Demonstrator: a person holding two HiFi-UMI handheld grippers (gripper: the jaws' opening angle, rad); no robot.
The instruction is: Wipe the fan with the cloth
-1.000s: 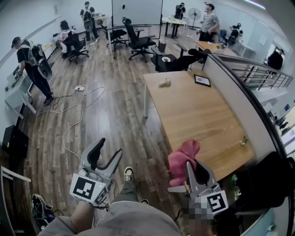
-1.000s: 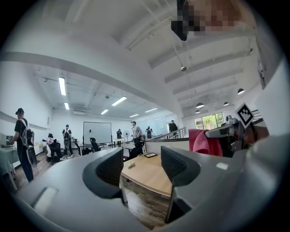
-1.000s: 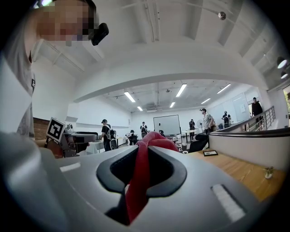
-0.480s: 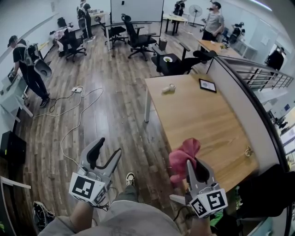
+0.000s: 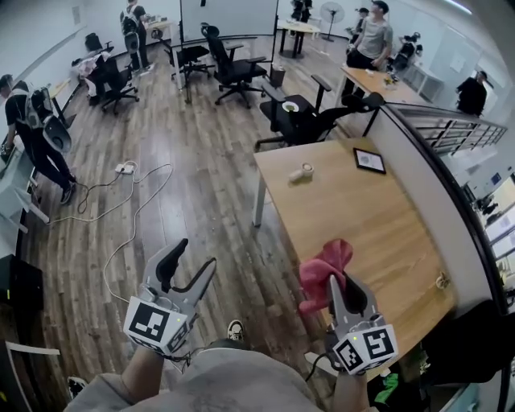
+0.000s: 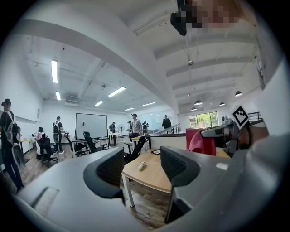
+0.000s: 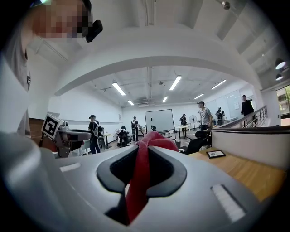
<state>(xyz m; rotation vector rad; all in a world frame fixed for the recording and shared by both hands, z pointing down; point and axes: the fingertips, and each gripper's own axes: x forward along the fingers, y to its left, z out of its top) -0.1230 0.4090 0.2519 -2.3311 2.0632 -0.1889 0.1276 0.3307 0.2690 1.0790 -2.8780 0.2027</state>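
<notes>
My right gripper is shut on a pinkish-red cloth, which bunches up above its jaws over the near edge of the wooden table. In the right gripper view the cloth runs pinched between the two dark pads. My left gripper is open and empty, held over the wood floor to the left of the table. A white standing fan is far off at the back of the room, small in the left gripper view and the right gripper view.
On the table lie a small white roll and a dark framed picture. Black office chairs stand beyond the table's far end. A white cable trails on the floor at left. Several people stand around desks at the back and left.
The head view has shifted forward, so the table and chairs sit lower in the picture. Both grippers keep their pose, the right one still shut on the cloth.
</notes>
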